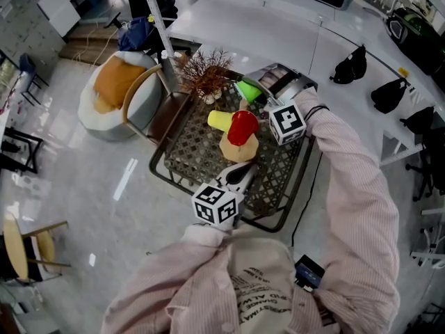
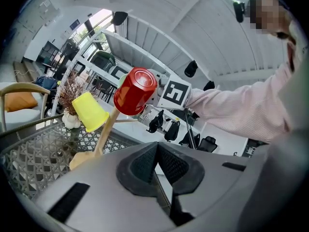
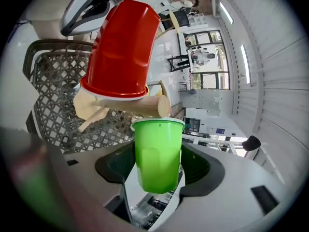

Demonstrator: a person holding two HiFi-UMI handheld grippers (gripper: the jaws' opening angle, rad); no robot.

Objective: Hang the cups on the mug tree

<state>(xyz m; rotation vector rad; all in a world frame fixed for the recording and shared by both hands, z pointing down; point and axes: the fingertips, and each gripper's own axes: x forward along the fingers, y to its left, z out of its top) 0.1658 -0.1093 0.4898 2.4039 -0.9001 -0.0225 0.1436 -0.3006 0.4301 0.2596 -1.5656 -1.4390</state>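
Note:
A wooden mug tree [image 1: 238,148] stands on the wire mesh table [image 1: 186,155]. A red cup [image 1: 242,126] sits upside down on its top and a yellow cup [image 1: 220,120] hangs on a left peg. My right gripper [image 1: 263,89] is shut on a green cup [image 1: 247,90], just beyond the tree. In the right gripper view the green cup [image 3: 158,153] has its rim close under a bare peg [image 3: 147,105] below the red cup [image 3: 123,47]. My left gripper [image 2: 157,163] is shut and empty, on the near side of the tree [image 2: 107,129].
A small vase of dried twigs [image 1: 205,72] stands at the table's far left corner. A chair with an orange cushion [image 1: 118,89] is to the left. Black bags [image 1: 351,65] lie on the white counter behind.

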